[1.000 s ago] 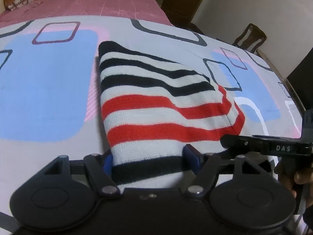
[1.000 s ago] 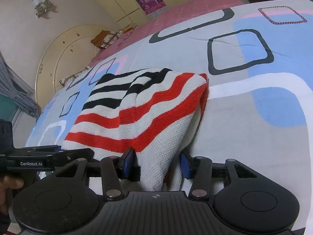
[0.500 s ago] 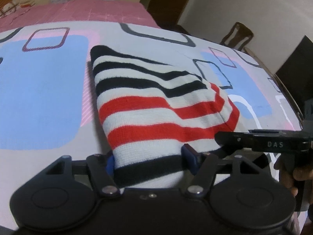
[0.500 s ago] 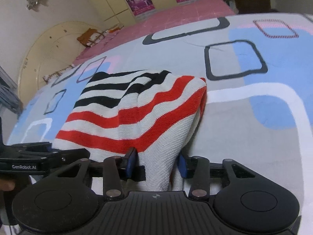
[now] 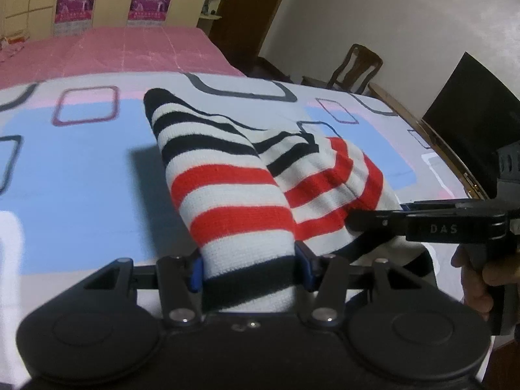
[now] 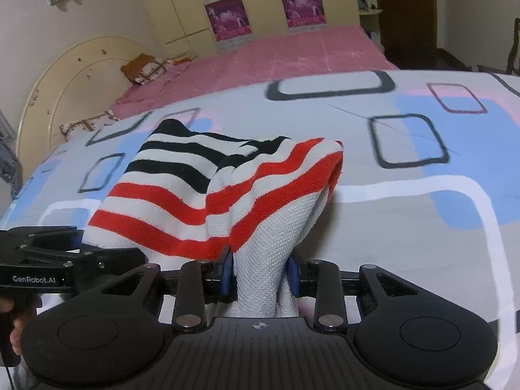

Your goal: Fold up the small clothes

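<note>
A small knit garment with white, black and red stripes (image 5: 227, 175) lies partly on the patterned bedsheet (image 5: 81, 175) and is lifted at its near edge. My left gripper (image 5: 248, 268) is shut on its near hem. My right gripper (image 6: 260, 271) is shut on the other near corner of the garment (image 6: 208, 195). The right gripper also shows at the right of the left wrist view (image 5: 422, 224), and the left gripper at the left of the right wrist view (image 6: 65, 266). The cloth sags between the two grippers with a crease down the middle.
The bed carries a grey, blue and pink sheet (image 6: 422, 195) and a pink cover (image 6: 292, 55) behind. A wooden chair (image 5: 354, 68) and a dark screen (image 5: 471, 113) stand at the bed's right side. A headboard (image 6: 65, 81) and wardrobe (image 6: 260, 0) lie beyond.
Both grippers have lifted the near edge of the garment and moved it forward. The cloth has bunched up and a crease has formed down its middle.
</note>
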Tool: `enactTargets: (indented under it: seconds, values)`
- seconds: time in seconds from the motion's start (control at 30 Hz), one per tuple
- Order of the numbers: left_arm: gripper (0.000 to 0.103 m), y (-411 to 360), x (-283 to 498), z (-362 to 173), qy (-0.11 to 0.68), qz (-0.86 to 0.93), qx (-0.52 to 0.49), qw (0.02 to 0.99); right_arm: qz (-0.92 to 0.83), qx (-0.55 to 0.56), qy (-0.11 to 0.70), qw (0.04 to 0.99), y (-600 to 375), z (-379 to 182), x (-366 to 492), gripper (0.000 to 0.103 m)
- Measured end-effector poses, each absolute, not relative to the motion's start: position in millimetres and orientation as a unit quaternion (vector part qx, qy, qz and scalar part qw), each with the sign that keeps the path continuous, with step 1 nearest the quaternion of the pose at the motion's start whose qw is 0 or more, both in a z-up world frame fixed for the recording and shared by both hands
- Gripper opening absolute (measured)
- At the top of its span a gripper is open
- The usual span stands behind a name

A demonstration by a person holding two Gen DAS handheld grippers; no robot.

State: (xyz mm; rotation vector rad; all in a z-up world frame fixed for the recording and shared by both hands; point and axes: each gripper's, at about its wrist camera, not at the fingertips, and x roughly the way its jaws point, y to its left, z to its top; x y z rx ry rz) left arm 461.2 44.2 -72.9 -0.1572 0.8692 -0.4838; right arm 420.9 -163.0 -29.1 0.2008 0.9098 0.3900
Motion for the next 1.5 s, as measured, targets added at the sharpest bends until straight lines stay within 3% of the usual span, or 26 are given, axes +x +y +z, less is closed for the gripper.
enactTargets:
  seconds: [0.43,0.93,1.2,1.37,1.43,1.47,1.5]
  values:
    - [0.052,155.3,418.2,-56.7,0.406,-0.184,-0.084,0.891,0.248,0.069,0.423,0.868,-42.1,-14.4,406.3,0.033]
    - [0.052,244.2,420.7,-80.4,0.434,-0.184,-0.094,0.877,0.265,0.081,0.447,0.85,55.1,-47.7,408.6,0.033]
    - [0.066,263.0,427.7,-118.5,0.452,-0.168,-0.134,0.866,0.246,0.111,0.478,0.836,54.9,-82.0,422.2,0.034]
    - [0.074,268.8,427.1,-120.5,0.453,-0.17,-0.144,0.863,0.251,0.12,0.482,0.831,50.2,-84.7,424.5,0.038]
    - [0.077,274.4,423.4,-114.5,0.45,-0.172,-0.138,0.865,0.249,0.115,0.485,0.83,47.2,-79.4,424.6,0.047]
    - [0.077,278.6,420.1,-109.8,0.444,-0.171,-0.134,0.869,0.237,0.105,0.48,0.838,40.1,-73.8,419.5,0.057]
    - [0.078,283.8,415.8,-104.3,0.436,-0.166,-0.13,0.875,0.227,0.096,0.468,0.849,33.8,-66.9,415.5,0.057]
